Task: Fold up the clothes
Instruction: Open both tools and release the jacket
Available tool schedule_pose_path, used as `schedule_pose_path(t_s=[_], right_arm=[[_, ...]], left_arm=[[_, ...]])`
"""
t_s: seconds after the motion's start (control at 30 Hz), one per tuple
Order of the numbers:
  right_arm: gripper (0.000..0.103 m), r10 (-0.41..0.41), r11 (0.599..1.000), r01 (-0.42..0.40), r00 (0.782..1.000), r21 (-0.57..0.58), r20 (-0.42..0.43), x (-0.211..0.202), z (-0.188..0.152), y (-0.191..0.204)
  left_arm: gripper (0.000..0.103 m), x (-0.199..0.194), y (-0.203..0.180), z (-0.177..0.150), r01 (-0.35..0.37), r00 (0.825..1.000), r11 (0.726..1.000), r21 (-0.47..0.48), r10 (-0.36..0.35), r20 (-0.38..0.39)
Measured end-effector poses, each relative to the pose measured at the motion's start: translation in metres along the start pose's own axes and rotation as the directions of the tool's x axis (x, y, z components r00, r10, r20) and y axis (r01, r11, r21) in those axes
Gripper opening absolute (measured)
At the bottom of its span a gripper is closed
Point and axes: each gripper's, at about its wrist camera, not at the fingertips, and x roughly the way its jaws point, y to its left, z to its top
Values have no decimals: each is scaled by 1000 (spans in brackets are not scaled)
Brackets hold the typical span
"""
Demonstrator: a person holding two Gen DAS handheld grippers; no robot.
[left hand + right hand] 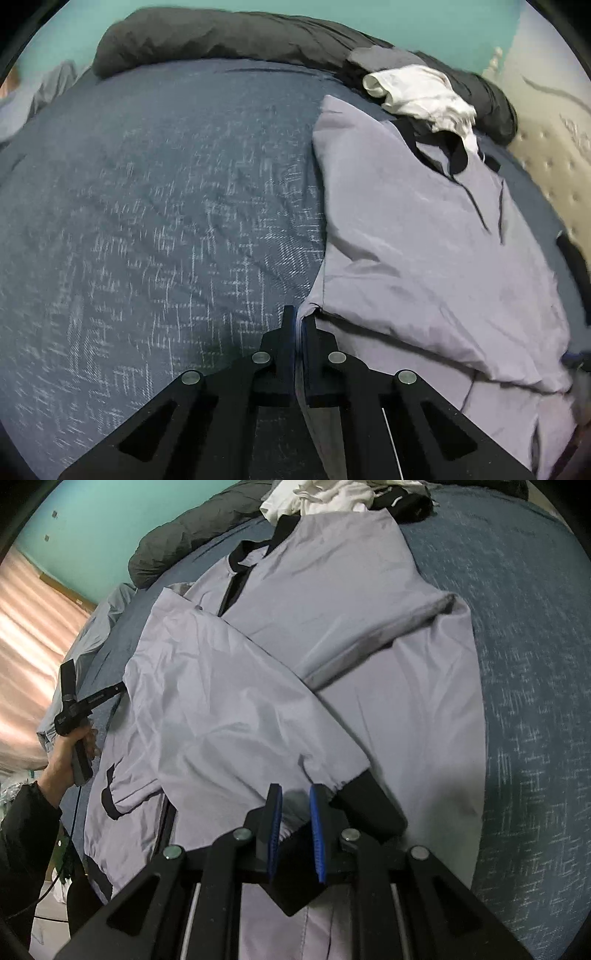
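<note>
The lilac jacket [332, 635] lies on the bed [524, 664], one sleeve [229, 716] crossed over its body. The left claw [300, 325] is clenched on its edge; the right claw [295, 805] stands released around the cuff. Keep the edge taut and lay the sleeve flat.

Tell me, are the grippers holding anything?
Left gripper pinches the grey jacket at its side edge. Right gripper is open around the sleeve near its cuff, not clamping it.

No lettering can be read anywhere in either view. Pale marks on the black body of the left gripper [120, 689], held beside the lilac jacket [295, 635], are too small and blurred to make out.
</note>
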Motion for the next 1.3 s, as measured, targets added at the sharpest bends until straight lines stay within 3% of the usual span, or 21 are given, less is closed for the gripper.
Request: schedule_pose_path(t_s=[0.1, 0.2, 0.27, 0.4, 0.53, 0.7, 1.03, 1.3], right_arm=[[15, 4, 1000, -4, 1000, 5, -3, -2, -1, -4], [15, 10, 1000, -11, 1000, 10, 19, -9, 3, -5], [15, 24, 1000, -25, 998, 10, 61, -17, 5, -1], [15, 67, 997, -72, 985, 25, 160, -27, 17, 7], [15, 104, 992, -119, 968, 52, 226, -20, 25, 13], [15, 127, 990, -139, 962, 34, 242, -2, 28, 26], [15, 106, 991, -123, 967, 59, 232, 23, 25, 16], [15, 86, 996, -86, 974, -10, 211, 26, 31, 28]], left_arm=[[21, -8, 5, -1, 17, 1000, 998, -61, -17, -4], [24, -27, 10, -2, 10, 1000, 998, -69, -9, 22], [25, -40, 15, 0, 3, 999, 997, -76, 1, 49], [37, -47, 12, 14, 7, 998, 998, -65, -3, 67], [37, -35, -16, 38, -4, 998, 1000, 8, 4, 56], [37, -14, -34, 67, -8, 999, 1000, 0, 8, 38], [49, 31, -70, 149, -110, 994, 993, 35, 109, 30], [49, 83, -82, 192, -171, 984, 984, 49, 173, -35]])
